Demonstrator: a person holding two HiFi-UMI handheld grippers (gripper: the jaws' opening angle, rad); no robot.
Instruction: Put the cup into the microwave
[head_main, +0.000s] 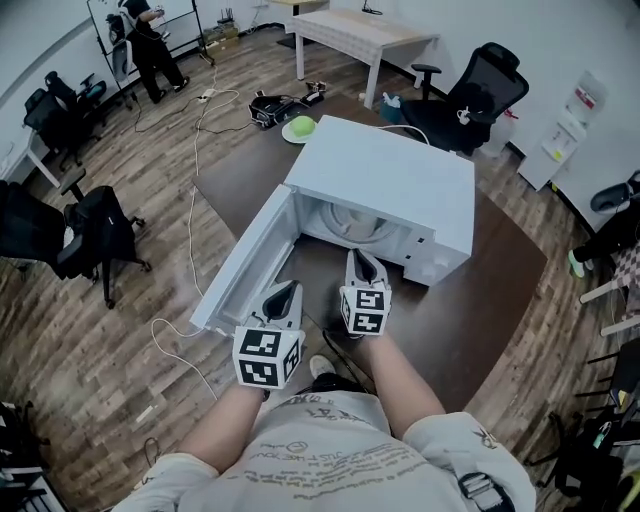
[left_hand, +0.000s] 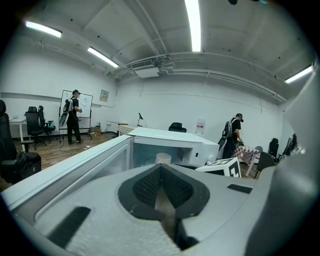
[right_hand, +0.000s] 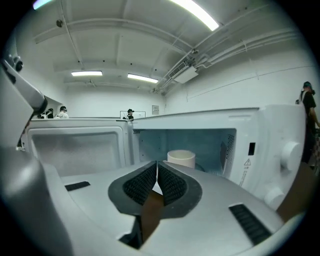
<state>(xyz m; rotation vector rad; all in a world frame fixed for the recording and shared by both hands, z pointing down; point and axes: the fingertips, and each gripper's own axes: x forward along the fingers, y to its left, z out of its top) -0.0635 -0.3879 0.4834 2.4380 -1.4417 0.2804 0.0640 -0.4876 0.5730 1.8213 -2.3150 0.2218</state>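
Note:
A white microwave (head_main: 385, 180) stands on a dark brown table (head_main: 500, 290) with its door (head_main: 245, 265) swung open to the left. A white cup (right_hand: 181, 158) stands upright inside the cavity, and the left gripper view also catches this cup (left_hand: 163, 158). My right gripper (head_main: 358, 258) is just in front of the cavity mouth, its jaws shut with nothing between them (right_hand: 157, 170). My left gripper (head_main: 285, 290) hangs beside the open door, a little nearer to me, also shut and empty (left_hand: 161, 170). In the head view the cup is hidden.
A green object (head_main: 299, 128) and black gear (head_main: 270, 108) lie on the table behind the microwave. Office chairs (head_main: 485, 85) stand around, a white cable (head_main: 190, 240) runs over the wooden floor, and a person (head_main: 150, 45) stands at a far whiteboard.

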